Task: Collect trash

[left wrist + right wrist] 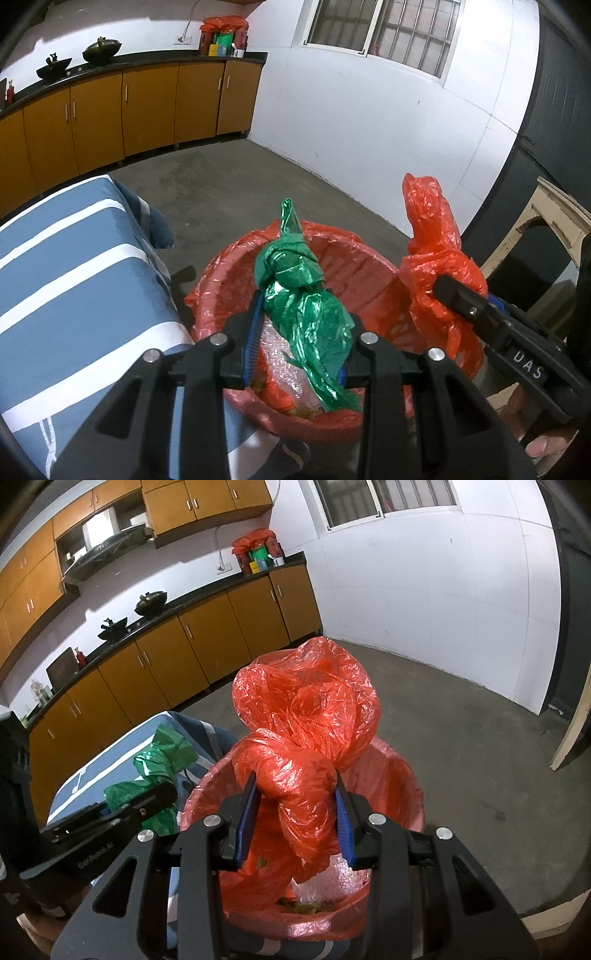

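A bin lined with a red plastic bag stands on the floor beside a blue striped cloth surface. My left gripper is shut on a crumpled green plastic bag and holds it above the bin's mouth. My right gripper is shut on a crumpled red plastic bag, also over the bin. The right gripper and its red bag show at right in the left wrist view. The green bag shows at left in the right wrist view. Bubble wrap and other trash lie inside the bin.
A blue and white striped cloth covers a surface left of the bin. Orange cabinets with a dark counter line the far wall. A grey concrete floor and a white wall lie beyond. A pale wooden frame stands right.
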`<state>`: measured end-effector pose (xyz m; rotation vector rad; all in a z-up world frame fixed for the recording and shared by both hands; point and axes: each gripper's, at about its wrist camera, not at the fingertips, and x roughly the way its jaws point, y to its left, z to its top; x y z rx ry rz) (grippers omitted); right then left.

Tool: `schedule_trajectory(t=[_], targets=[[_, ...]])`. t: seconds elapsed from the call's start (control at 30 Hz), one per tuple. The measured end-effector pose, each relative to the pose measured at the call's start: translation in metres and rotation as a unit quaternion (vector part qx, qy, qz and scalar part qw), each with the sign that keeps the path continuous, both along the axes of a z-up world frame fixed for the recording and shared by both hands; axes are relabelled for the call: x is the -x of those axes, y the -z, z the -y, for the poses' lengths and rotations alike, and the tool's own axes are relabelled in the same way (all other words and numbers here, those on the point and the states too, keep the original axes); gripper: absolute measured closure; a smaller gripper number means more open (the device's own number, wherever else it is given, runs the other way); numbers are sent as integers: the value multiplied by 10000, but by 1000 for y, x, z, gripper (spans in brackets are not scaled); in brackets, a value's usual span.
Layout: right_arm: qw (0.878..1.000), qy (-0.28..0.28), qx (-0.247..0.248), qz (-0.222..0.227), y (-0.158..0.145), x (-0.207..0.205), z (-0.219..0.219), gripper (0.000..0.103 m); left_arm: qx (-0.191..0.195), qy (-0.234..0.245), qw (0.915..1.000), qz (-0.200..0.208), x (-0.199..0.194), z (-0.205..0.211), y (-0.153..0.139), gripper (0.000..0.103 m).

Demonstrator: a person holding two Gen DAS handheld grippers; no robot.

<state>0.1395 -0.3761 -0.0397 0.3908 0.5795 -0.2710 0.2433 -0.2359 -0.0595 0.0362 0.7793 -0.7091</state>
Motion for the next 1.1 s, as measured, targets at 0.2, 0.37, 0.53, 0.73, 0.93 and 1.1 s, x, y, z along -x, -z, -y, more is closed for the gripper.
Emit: schedule_trajectory(t=[0.2,0.37,0.53,0.73,0.93,1.1], targets=[[9998,17,-189,64,1,1,5,52,-8,-16,9998,-174,-5,0,10,57],[9996,62,-251,80,3,8,7,47,-68,-175,9996,-221,-6,-10,16,54],[9997,210,-96,93,0,18,3,30,-138,-592,9981,113,3,-32,5,38],[9980,429,426,161,-8,38,-15,16,-185,-1147,9900,796,31,-74,-18,18],[9951,542,762,309,-17,49,-39,4,-338,-1720,9763,1271,60,-116,-33,7],[9917,502,1143,290,-20,56,-63,2,-434,-2098,9667,1398,84,-146,-34,5]])
